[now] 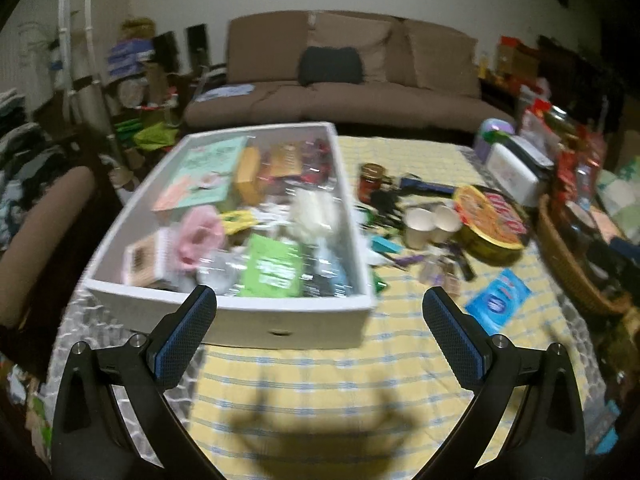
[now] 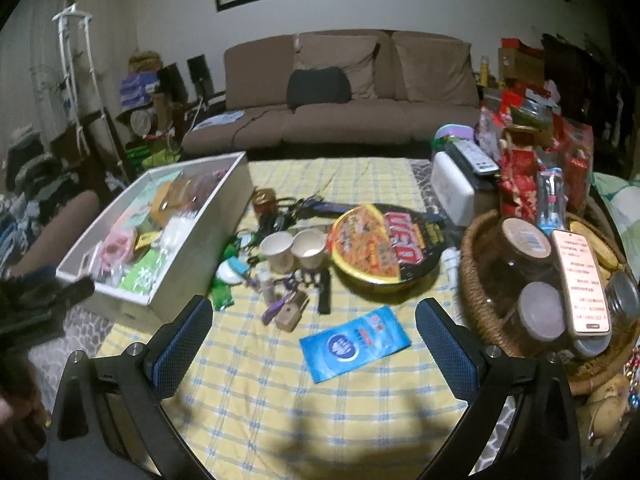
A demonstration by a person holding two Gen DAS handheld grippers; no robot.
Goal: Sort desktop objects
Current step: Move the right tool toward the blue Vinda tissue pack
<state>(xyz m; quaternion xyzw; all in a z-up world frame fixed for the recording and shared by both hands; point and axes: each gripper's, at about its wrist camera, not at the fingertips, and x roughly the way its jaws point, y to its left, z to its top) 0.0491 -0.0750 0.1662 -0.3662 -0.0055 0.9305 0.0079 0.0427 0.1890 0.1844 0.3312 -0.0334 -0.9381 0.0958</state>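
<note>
Both sets of jaws stand spread wide and empty above the yellow checked table (image 2: 280, 400), so nothing is held yet. Nearest the right gripper (image 2: 314, 340) lies the flat blue packet (image 2: 354, 342), just ahead of its jaws at about 12 o'clock, its long axis slanting from 8 to 2 o'clock — the likeliest first pick, in my judgement, and the right hand is plainly the nearer one. From the left gripper (image 1: 320, 332) the same packet sits off at 2 o'clock. Directly ahead of the left jaws is the white box (image 1: 240, 320), already crowded with a green pouch (image 1: 274, 270), something pink and a teal booklet. Farther on come two paper cups (image 2: 294, 250) and the round noodle bowl (image 2: 384, 246) — at 3 o'clock the wicker basket (image 2: 480, 300) holds jars and a phone.
</note>
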